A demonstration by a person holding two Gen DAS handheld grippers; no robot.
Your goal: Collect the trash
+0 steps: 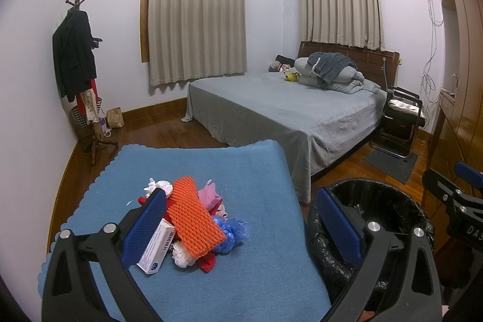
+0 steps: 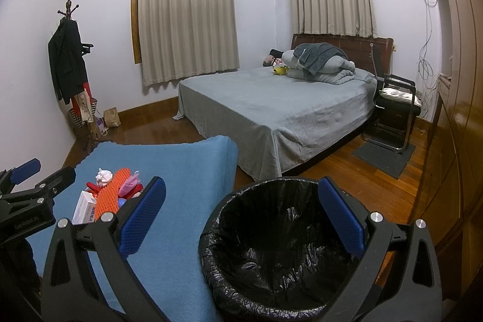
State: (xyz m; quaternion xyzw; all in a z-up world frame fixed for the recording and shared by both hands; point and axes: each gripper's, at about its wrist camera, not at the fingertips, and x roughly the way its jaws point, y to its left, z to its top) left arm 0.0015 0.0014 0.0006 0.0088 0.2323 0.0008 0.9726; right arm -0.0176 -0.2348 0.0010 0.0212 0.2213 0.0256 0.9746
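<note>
1. Two risks from the left wrist: loose trash pile (image 1: pixel 193 219) on the desk (image 1: pixel 256 171) could scatter or snag if clipped; light orange net (image 1: pixel 194 219) could slip out. Left gripper (image 1: pixel 241 222) wide open, empty, over the pile.
2. From the right wrist: could knock the bin (image 2: pixel 271 246) beside the desk. Right gripper (image 2: pixel 241 216) wide open, empty, above the bin.

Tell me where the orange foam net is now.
In the left wrist view, the orange foam net lies atop the trash pile on the blue mat, beside the white box.

Small print on the white box (image 1: pixel 157 248) is unreadable; the bin (image 2: pixel 271 246) floor stays too dark to tell
</note>
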